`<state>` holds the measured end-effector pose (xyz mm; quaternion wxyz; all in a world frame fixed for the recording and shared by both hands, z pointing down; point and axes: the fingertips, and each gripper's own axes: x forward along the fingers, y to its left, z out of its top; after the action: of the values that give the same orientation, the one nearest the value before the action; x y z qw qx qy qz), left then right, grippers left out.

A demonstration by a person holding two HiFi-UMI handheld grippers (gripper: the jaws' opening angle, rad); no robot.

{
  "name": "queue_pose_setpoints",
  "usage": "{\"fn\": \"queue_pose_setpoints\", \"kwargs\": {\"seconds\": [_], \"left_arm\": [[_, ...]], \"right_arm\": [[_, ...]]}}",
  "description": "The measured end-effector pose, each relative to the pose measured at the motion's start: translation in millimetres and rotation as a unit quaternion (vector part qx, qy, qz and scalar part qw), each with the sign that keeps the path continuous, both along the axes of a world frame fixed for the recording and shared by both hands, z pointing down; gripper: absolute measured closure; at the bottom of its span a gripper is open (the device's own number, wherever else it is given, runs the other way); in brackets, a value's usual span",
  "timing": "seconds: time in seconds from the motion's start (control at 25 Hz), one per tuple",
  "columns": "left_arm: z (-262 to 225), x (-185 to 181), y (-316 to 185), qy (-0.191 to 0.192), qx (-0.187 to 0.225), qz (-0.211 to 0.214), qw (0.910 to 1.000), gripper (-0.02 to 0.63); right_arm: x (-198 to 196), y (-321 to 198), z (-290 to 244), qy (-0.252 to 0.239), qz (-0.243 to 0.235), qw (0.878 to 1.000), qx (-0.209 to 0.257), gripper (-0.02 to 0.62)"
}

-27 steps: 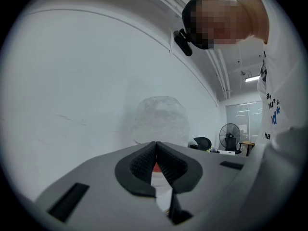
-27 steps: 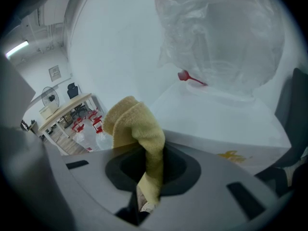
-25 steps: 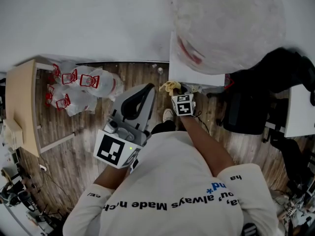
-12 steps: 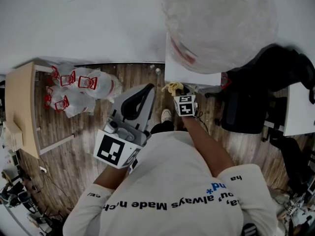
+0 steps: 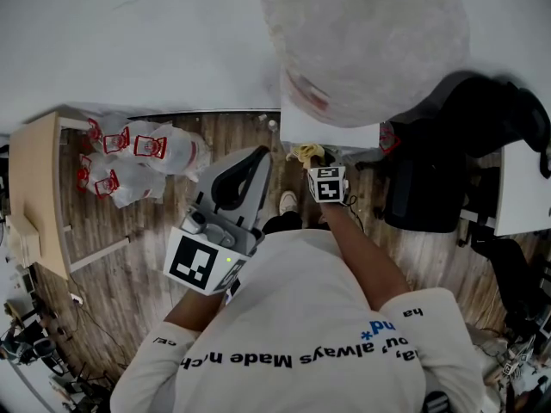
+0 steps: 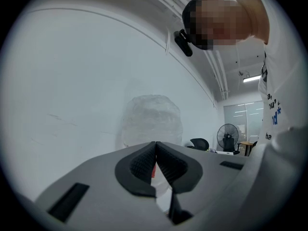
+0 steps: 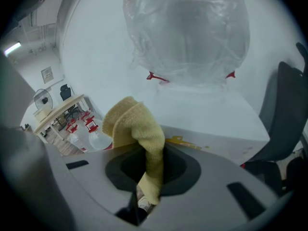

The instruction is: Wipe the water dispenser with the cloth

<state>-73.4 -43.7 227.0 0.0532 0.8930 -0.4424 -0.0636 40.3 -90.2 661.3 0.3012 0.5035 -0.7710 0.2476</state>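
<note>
The white water dispenser (image 5: 327, 129) stands against the wall, its bottle (image 5: 366, 37) wrapped in clear plastic. In the right gripper view the dispenser's top (image 7: 202, 114) and wrapped bottle (image 7: 187, 32) fill the frame. My right gripper (image 5: 307, 155) is shut on a yellow cloth (image 5: 305, 152), held at the dispenser's front lower edge; the cloth (image 7: 137, 134) bunches up out of the jaws. My left gripper (image 5: 250, 163) is raised at chest height, shut and empty, away from the dispenser. Its closed fingertips (image 6: 155, 150) point towards the bottle (image 6: 151, 121).
Several empty clear water bottles with red handles (image 5: 138, 153) lie on the wood floor at the left, beside a light wooden table (image 5: 34, 196). Black bags or a chair (image 5: 448, 170) stand right of the dispenser. A white desk edge (image 5: 525, 196) is at far right.
The view has shifted so the dispenser sits further left. My right gripper with the cloth has moved slightly right along the dispenser's front. The left gripper has not moved.
</note>
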Motion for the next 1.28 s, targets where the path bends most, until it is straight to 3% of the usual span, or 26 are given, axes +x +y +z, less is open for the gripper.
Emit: {"fn": "queue_pose_setpoints", "kwargs": {"seconds": [1.28], "left_arm": [[-6.8,64.9,-2.8,-0.003,0.003,0.011,0.9999,0.586]], "right_arm": [[63.5,5.7,-3.1,0.006,-0.003,1.0,-0.009,0.537]]}}
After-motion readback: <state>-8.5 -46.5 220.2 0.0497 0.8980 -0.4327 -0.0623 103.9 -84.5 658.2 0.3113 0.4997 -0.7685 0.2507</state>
